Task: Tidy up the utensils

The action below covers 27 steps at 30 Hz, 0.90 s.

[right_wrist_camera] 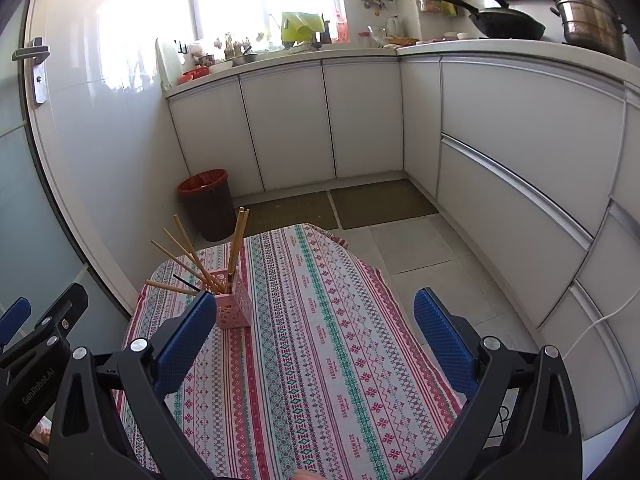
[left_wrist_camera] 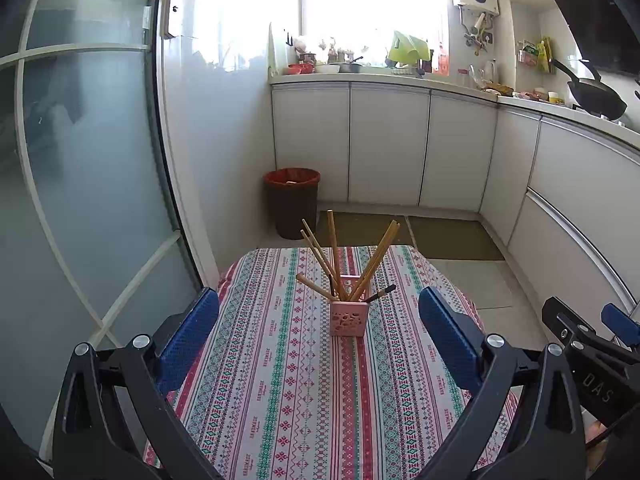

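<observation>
A pink perforated holder stands upright on the patterned tablecloth, near the table's middle. Several wooden chopsticks fan out of it, along with a dark-handled utensil. My left gripper is open and empty, hovering in front of the holder. In the right wrist view the holder sits at the left, just beyond the left finger, with chopsticks leaning left. My right gripper is open and empty over the cloth. The right gripper also shows in the left wrist view.
A dark bin with a red liner stands on the floor beyond the table. White cabinets line the back and right. A glass door is on the left. A wok and a steel pot sit on the counter.
</observation>
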### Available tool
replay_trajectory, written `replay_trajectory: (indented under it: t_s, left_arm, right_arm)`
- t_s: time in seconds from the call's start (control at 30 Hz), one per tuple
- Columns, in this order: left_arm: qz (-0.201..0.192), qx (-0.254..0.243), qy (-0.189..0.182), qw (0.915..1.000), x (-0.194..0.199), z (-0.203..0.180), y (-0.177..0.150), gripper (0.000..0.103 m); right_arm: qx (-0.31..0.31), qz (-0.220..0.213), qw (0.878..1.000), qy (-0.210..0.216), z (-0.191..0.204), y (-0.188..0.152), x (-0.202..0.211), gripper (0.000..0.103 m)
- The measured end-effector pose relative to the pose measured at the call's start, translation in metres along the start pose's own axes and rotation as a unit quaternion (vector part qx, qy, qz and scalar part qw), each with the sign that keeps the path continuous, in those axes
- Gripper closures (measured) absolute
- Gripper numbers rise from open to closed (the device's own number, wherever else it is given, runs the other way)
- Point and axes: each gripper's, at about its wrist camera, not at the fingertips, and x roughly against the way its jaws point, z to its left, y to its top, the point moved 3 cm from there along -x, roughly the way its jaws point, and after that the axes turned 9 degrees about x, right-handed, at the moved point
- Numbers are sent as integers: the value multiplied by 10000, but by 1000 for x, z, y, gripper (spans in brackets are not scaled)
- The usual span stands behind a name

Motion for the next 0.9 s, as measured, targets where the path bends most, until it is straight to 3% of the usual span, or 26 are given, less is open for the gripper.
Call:
replay_trajectory:
  t_s: [0.9]
  left_arm:
    - [52, -13, 23, 10000, -5, 0, -2, 7]
  right_arm:
    - [5, 178, 9998, 31, 3, -5, -7, 7]
